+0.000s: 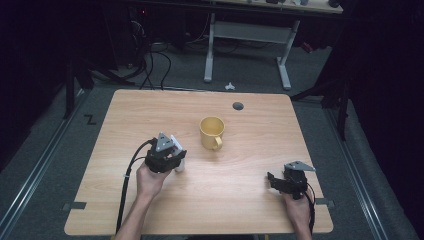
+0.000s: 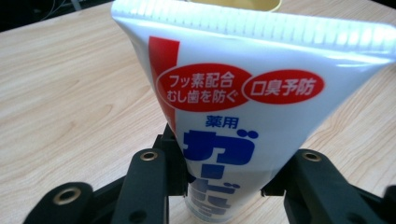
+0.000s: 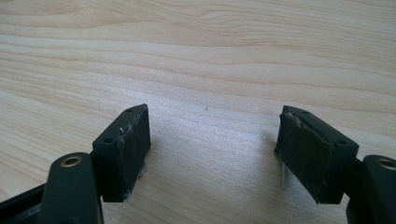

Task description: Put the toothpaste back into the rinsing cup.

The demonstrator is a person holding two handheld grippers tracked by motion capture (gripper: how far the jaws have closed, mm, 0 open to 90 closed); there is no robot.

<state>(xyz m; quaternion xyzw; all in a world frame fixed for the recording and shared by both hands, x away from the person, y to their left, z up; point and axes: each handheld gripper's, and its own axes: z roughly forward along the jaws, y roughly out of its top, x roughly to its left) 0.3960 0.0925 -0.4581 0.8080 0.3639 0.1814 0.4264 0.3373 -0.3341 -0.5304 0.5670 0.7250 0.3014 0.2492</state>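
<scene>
On a light wooden table, the left gripper clamps a white toothpaste tube with red and blue Japanese lettering, just left of a yellow handled mug. The right gripper, at the near right, gapes wide over bare wood.

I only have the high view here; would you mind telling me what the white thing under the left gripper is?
Observer: A toothpaste tube, white with red and blue Japanese print; the left gripper is shut on it.
Operator: Which end is clamped?
Observer: The narrow lower part; the wide crimped end points away from the camera.
Operator: And the right gripper?
Observer: The right gripper is open, with bare table between its jaws.
Operator: Where is the mug from the tube?
Observer: The yellow mug shows just beyond the crimped end.
</scene>
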